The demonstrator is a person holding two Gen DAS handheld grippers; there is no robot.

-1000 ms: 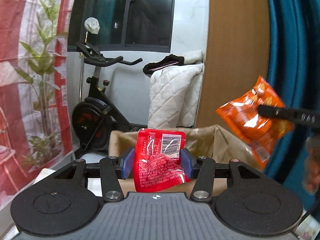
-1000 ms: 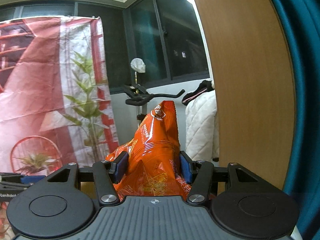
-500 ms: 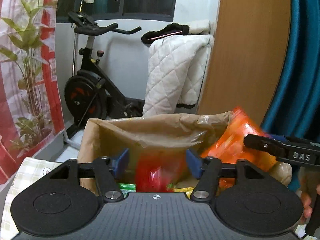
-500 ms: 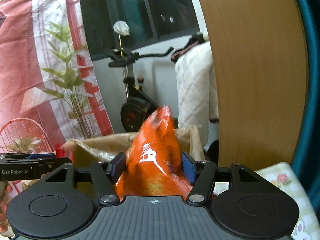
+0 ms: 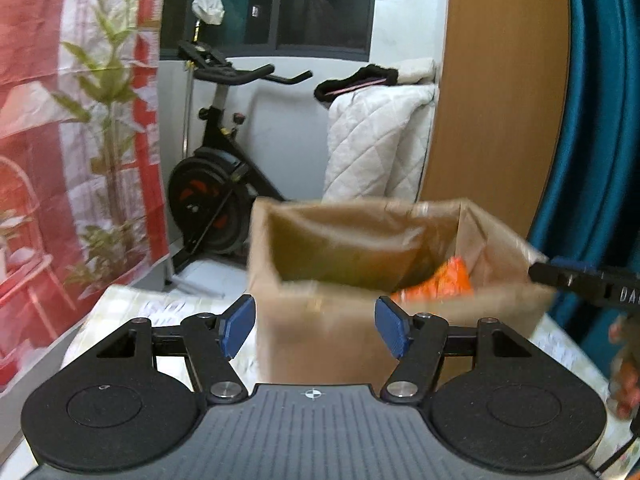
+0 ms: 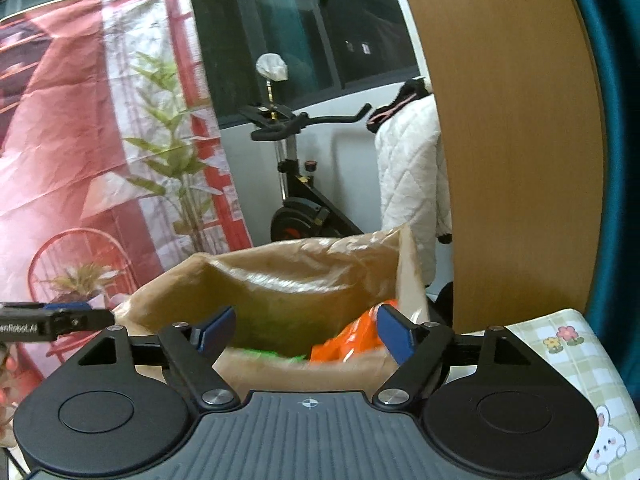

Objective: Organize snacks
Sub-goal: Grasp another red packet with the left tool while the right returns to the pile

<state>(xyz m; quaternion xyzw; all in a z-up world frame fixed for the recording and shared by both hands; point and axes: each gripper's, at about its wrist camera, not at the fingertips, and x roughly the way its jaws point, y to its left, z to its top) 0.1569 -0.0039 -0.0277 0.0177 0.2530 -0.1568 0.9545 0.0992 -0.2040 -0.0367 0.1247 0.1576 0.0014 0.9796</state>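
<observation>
A brown paper bag [image 5: 320,320] stands open-topped on the table in front of both grippers. An orange snack packet [image 5: 444,280] lies inside it on the right side, blurred in the right wrist view [image 6: 348,340], with something green [image 6: 272,354] beside it. My left gripper [image 5: 315,330] is open and empty, level with the bag's near wall. My right gripper [image 6: 304,330] has its jaws opening just over the bag's near rim; the orange packet sits beyond its pads, free of them. The red packet is hidden. Each gripper shows at the edge of the other's view [image 5: 580,280] [image 6: 52,322].
A checked tablecloth [image 6: 580,360] with flower and bunny prints covers the table. Behind the bag are an exercise bike [image 5: 216,208], a white quilted cover [image 5: 380,144], a wooden panel [image 5: 496,100] and a teal curtain [image 5: 600,120]. A red printed backdrop [image 5: 60,120] hangs at left.
Both grippers came down to the bag and opened. The red packet left the left jaws and the orange packet left the right jaws; the orange one now lies in the bag.
</observation>
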